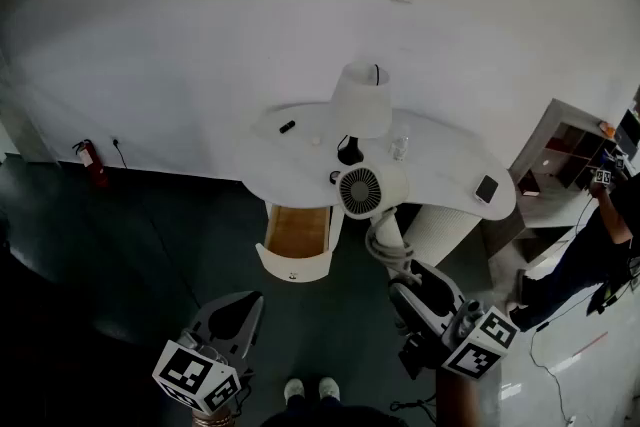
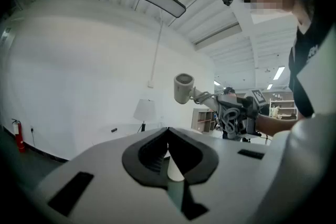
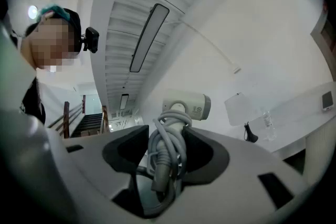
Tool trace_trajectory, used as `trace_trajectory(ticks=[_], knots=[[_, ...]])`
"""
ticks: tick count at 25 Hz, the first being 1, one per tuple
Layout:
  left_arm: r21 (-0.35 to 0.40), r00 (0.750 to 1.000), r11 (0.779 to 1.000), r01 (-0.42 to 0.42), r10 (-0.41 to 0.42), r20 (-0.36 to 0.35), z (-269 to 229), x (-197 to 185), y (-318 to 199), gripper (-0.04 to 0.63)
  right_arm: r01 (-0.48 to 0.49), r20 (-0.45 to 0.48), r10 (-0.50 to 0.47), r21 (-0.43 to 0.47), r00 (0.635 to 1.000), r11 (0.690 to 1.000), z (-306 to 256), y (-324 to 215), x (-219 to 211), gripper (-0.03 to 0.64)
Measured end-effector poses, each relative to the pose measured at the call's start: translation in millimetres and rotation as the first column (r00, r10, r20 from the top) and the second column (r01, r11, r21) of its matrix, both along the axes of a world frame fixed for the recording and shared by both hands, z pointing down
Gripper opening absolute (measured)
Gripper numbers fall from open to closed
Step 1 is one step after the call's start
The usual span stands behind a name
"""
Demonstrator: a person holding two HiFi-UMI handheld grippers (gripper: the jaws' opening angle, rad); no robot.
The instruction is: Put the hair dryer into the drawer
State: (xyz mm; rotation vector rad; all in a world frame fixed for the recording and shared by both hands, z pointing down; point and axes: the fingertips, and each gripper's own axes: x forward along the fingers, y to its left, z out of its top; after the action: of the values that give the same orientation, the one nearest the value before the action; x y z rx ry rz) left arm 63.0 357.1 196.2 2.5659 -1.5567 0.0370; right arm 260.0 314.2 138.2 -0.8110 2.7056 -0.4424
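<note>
We are holding the dryer (image 1: 362, 190) pinched in the right gripper (image 1: 398, 265), centre frame; the left gripper (image 1: 246, 305) is pressed together, empty. The drawer (image 1: 297, 233) is already open; placing remains.

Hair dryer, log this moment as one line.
hair dryer: gripped by right gripper | left gripper: shut, empty | drawer: open | hair dryer not yet inside

At the right gripper (image 1: 402, 283), the white hair dryer (image 1: 362, 190) sits between its jaws, over the near edge of the curved white table (image 1: 440, 165). The open wood-lined drawer (image 1: 290, 267) lies to its left, ahead of the left gripper (image 1: 240, 307). A white-shaded table lamp (image 1: 360, 100) stands beyond.
</note>
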Motion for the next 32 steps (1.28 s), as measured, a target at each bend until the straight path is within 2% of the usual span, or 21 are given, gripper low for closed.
trace_trajectory(ticks=[8,15,32], knots=[[0.008,1.0,1.0,-0.012,0.012,0.003,1,10,-5,0.02,-0.006,-0.017,0.007,0.021,1.0,1.0,1,0,5,0.218],[-0.011,1.0,1.0,-0.023,0.023,0.002,4,13,-1,0.02,0.001,0.003,-0.001,0.001,1.0,1.0,3,2,6,0.218],[-0.025,1.0,1.0,-0.004,0.004,0.0,4,21,1,0.02,-0.005,-0.037,0.004,-0.03,0.999,1.0,12,3,17,0.218]])
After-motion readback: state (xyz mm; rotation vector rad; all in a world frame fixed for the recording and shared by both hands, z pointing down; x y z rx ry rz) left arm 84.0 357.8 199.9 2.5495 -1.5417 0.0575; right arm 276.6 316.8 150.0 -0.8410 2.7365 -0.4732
